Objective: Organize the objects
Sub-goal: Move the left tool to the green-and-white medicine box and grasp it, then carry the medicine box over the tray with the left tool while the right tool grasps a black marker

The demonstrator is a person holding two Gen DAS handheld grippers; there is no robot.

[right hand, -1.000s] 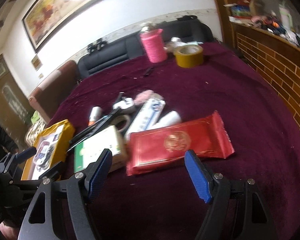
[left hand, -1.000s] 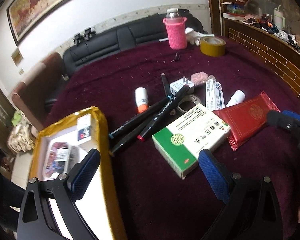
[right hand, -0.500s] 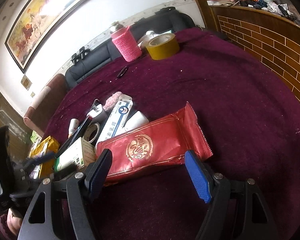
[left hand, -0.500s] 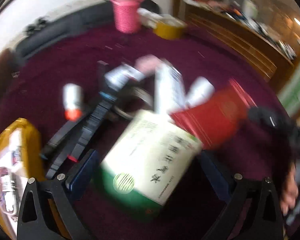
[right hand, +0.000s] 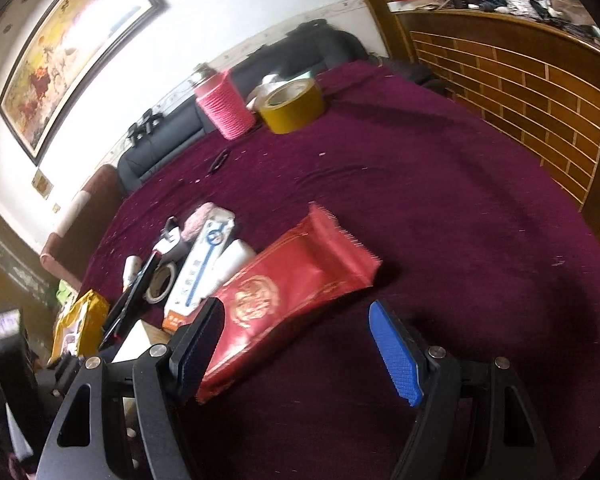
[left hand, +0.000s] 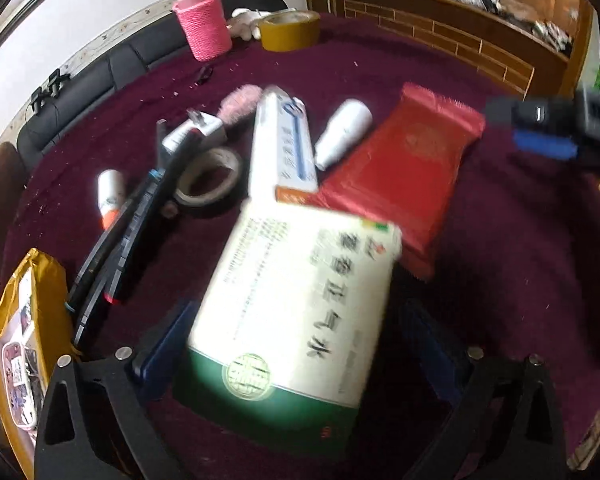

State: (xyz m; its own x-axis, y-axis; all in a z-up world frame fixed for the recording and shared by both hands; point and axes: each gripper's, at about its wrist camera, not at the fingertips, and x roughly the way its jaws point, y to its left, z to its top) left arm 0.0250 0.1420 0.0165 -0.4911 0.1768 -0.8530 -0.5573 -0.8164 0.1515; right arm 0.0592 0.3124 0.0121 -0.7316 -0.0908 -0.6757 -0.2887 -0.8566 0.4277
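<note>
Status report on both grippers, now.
Left gripper open, straddling green-and-white box. Right gripper open, at red packet. Blue-striped box and markers crowd close.

From where I'm sitting, the table [right hand: 460, 200] has a dark red cloth with stuff piled on it: a red packet [right hand: 284, 300], green-and-white box [left hand: 296, 312], long white box [left hand: 284, 144], markers [left hand: 128, 236], tape rolls [left hand: 208, 176], a pink-sleeved bottle [right hand: 224, 104] and yellow tape [right hand: 292, 106] at the back.
</note>
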